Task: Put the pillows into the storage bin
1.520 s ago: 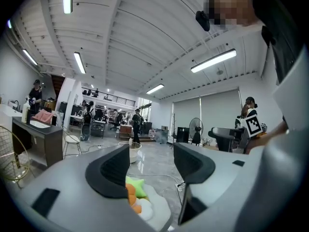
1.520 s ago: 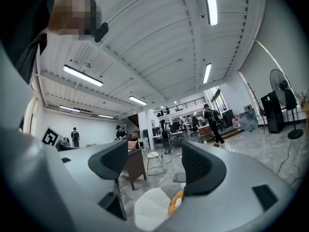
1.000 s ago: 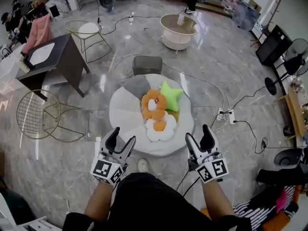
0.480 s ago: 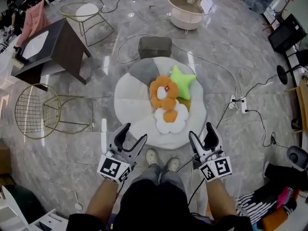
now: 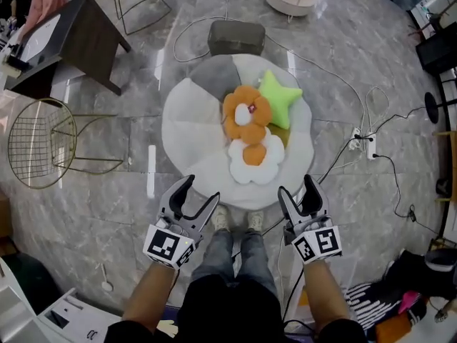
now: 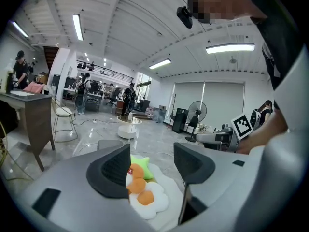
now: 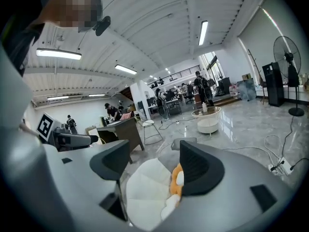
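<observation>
Left tool (image 5: 200,189) wide, empty. Right tool (image 5: 296,186) wide, empty. Both at near edge of cushion (image 5: 189,127), likely staged for reach.
Pillows piled mid-cushion, not grasped: white pillow (image 5: 253,164) nearest, orange pillow (image 5: 246,113), star pillow (image 5: 280,98) far right.
Grey bin (image 5: 236,37) just beyond far edge, likely the target.

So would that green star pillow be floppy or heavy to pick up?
Probably light and soft: the green star pillow looks plump and stuffed, so it should squash in the jaws rather than slip. Its pointed arms may flop a little. It lies against the orange pillow, so lifting it might nudge that one.
</observation>
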Tool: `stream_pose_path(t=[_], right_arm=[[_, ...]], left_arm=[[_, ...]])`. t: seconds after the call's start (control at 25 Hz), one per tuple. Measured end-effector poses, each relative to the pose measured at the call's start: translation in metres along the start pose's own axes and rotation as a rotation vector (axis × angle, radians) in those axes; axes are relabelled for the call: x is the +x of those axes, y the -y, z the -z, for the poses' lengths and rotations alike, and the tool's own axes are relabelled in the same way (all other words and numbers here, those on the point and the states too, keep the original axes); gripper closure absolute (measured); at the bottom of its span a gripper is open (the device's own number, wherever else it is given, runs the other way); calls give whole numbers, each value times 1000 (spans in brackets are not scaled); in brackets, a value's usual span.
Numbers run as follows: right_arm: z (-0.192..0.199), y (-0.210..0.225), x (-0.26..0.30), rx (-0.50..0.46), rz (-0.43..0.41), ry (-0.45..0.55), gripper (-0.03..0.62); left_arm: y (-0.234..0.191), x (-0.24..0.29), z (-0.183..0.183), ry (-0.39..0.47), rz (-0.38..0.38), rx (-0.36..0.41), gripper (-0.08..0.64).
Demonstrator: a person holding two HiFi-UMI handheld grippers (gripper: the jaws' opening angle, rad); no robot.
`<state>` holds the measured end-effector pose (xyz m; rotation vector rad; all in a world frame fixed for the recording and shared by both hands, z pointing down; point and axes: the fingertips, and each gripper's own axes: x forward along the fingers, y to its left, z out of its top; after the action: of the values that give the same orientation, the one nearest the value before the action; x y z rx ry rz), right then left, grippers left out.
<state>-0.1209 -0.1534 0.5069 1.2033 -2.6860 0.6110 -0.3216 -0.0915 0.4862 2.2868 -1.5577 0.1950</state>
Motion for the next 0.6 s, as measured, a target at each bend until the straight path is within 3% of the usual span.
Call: stream_pose_path(t=[0.4, 0.6], right_arm=[[113, 68, 38, 55, 6, -150, 255], [181, 112, 51, 104, 63, -258, 257]], left_arm=[[-5, 57, 97, -68, -35, -33, 270], [-10, 81, 135, -87, -67, -72, 270]])
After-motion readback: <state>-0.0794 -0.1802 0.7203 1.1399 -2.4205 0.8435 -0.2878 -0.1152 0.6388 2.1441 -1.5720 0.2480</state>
